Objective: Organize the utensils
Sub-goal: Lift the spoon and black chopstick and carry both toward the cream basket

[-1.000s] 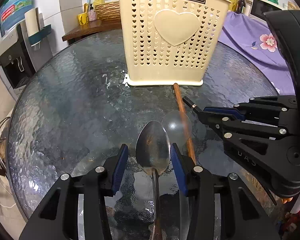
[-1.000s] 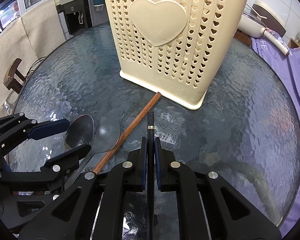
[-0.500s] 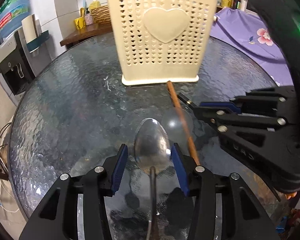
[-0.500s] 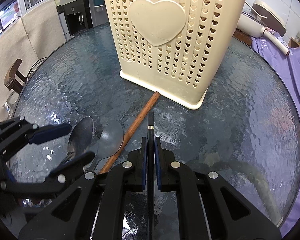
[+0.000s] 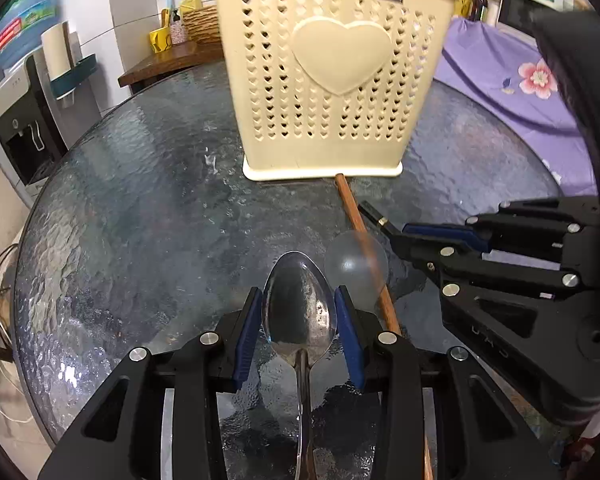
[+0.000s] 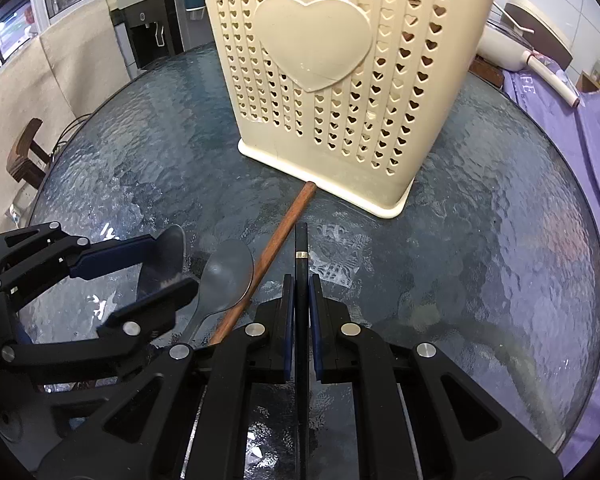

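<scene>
Two utensils being gripped; none of the table items binned yet.

A metal spoon (image 5: 299,312) is being clamped by the left gripper (image 5: 299,334), a black chopstick (image 6: 301,248) by the right gripper (image 6: 300,304); a wooden stick (image 6: 278,240) and a grey spoon (image 6: 226,276) are lying before the basket (image 5: 332,80), awaiting sorting.

Home kitchen, water dispenser (image 5: 18,136), glass table (image 5: 140,200), rice cooker (image 6: 528,36)

left hand-held gripper (image 5: 299,332): black frame | blue pads (image 5: 247,332) | silver screws
</scene>
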